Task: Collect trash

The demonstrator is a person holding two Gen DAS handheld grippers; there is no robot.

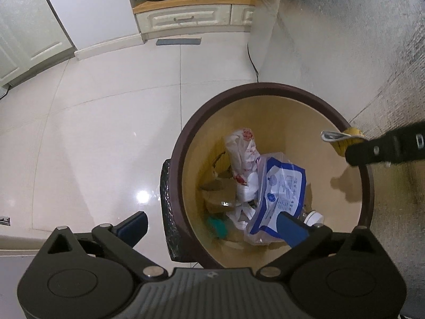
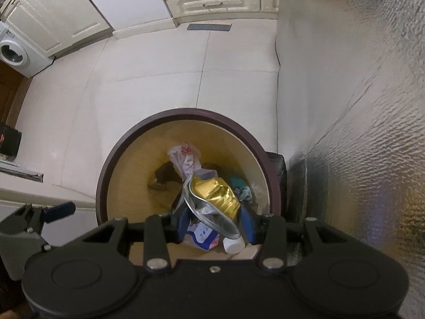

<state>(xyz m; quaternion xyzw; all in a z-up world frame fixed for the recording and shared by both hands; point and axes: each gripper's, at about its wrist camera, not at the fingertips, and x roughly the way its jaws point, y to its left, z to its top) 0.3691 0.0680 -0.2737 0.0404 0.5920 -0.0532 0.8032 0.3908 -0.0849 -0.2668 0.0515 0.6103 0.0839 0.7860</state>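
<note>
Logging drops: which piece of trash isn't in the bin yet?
The crumpled gold foil wrapper, clamped in the right gripper above the brown-rimmed bin; the blue-and-white plastic pouch and the rest lie inside.

The gold wrapper hides much of the bin's trash; print on the blue-white bag seems unreadable.

1. A white washing machine stands at the far left.
2. A drawer cabinet lines the far wall.
3. A dark mat lies on the tiled floor.
</note>
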